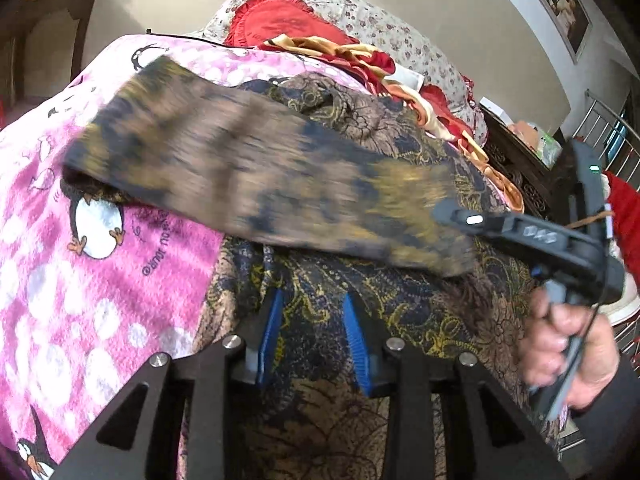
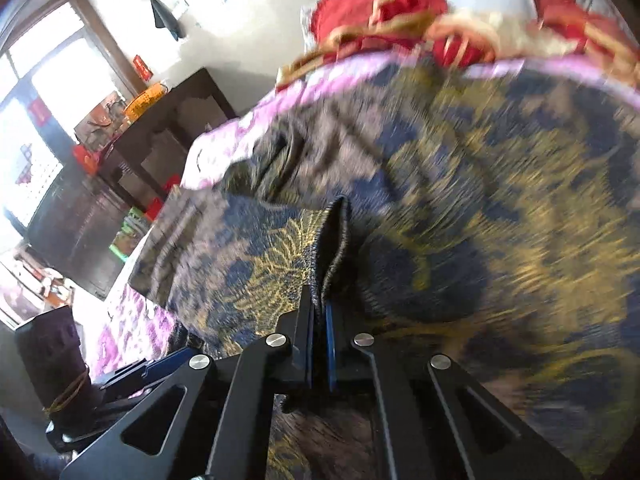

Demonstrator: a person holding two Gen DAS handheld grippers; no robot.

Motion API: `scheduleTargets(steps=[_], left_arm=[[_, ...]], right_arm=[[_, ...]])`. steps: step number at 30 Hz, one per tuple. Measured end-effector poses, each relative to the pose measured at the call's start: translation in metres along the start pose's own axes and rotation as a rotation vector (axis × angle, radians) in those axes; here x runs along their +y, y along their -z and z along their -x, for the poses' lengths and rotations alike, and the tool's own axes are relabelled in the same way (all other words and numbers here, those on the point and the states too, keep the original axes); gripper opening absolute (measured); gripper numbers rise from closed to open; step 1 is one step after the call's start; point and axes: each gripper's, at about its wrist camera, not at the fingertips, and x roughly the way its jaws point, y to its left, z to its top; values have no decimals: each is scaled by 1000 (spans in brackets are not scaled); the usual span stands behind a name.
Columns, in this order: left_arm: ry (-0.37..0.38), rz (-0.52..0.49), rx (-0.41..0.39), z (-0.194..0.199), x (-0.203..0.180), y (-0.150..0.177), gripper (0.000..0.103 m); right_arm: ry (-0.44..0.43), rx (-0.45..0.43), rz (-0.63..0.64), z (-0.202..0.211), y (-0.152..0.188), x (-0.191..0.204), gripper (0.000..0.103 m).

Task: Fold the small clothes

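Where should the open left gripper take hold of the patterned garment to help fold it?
Grip the loose flap's far edge, coming from the left over the pink blanket. That edge hangs free while the right gripper already pinches the hem, and the left gripper is open above the cloth.

Bed under pink penguin blanket (image 1: pixel 96 280); floral pillows (image 1: pixel 384 28) and red ruffled cushion (image 1: pixel 280 16) at 12 o'clock. Framed picture (image 1: pixel 564 4) on pale wall at 2 o'clock. Dark carved nightstand (image 1: pixel 516 160) at 3. Right wrist view: bright window (image 2: pixel 48 80) at 9–10 o'clock, overexposed; dark wooden cabinet (image 2: pixel 160 144) beside it.
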Motion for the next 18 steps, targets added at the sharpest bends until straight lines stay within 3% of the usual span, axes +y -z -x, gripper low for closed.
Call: scheduleTargets(steps=[3, 5, 7, 10, 14, 18], left_arm=[[0, 0, 0, 0, -1, 0, 34], [0, 0, 0, 0, -1, 0, 34], [-1, -1, 0, 0, -2, 0, 34], [-2, -1, 0, 0, -2, 0, 34], [-2, -2, 0, 0, -2, 0, 34], [-9, -6, 0, 0, -3, -1, 34]], right_arm=[[87, -37, 32, 34, -8, -19, 1], [199, -30, 40, 57, -8, -46, 1], [308, -6, 14, 76, -5, -77, 1], [398, -1, -36, 102, 1, -114, 1], [405, 20, -95, 116, 12, -147, 1], [400, 5, -99, 117, 18, -152, 1]])
